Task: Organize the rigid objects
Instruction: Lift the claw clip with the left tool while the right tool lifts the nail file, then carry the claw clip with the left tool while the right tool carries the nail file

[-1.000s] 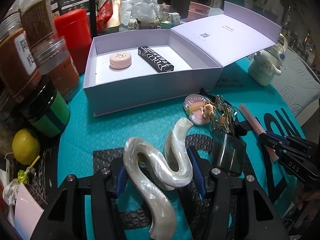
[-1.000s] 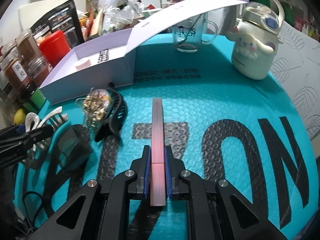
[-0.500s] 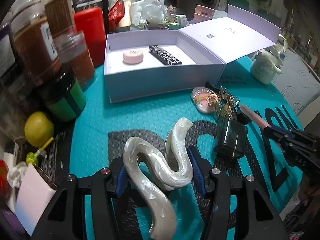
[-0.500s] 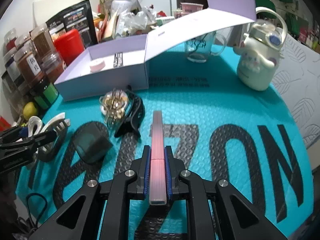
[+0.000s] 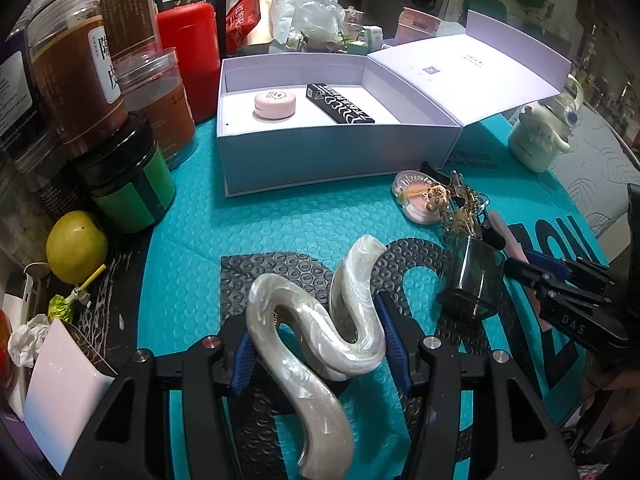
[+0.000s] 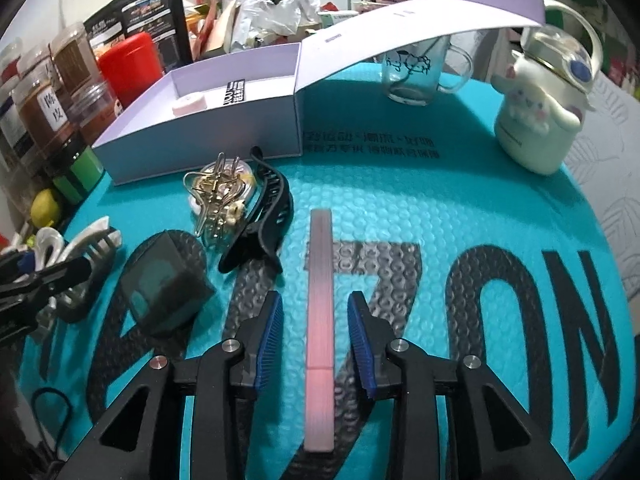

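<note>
My left gripper (image 5: 316,344) is shut on a pearly white S-shaped hair clip (image 5: 320,336), held above the teal mat; it also shows in the right wrist view (image 6: 80,252). My right gripper (image 6: 316,340) is open, its blue pads either side of a long pink stick (image 6: 319,280) lying on the mat. The open white box (image 5: 336,152) stands behind, holding a pink round case (image 5: 275,104) and a black stick box (image 5: 340,103). The box also shows in the right wrist view (image 6: 200,136).
On the mat lie a black hair claw (image 6: 264,220), a gold clip on a round compact (image 6: 218,192) and a smoky square clip (image 6: 164,292). Jars (image 5: 80,80) and a lemon (image 5: 76,246) crowd the left. A Cinnamoroll bottle (image 6: 540,116) and glass mug (image 6: 416,76) stand right.
My right gripper has opened and let go of the pink stick, which now lies on the mat. My left gripper still holds the white clip and has drawn back from the box.
</note>
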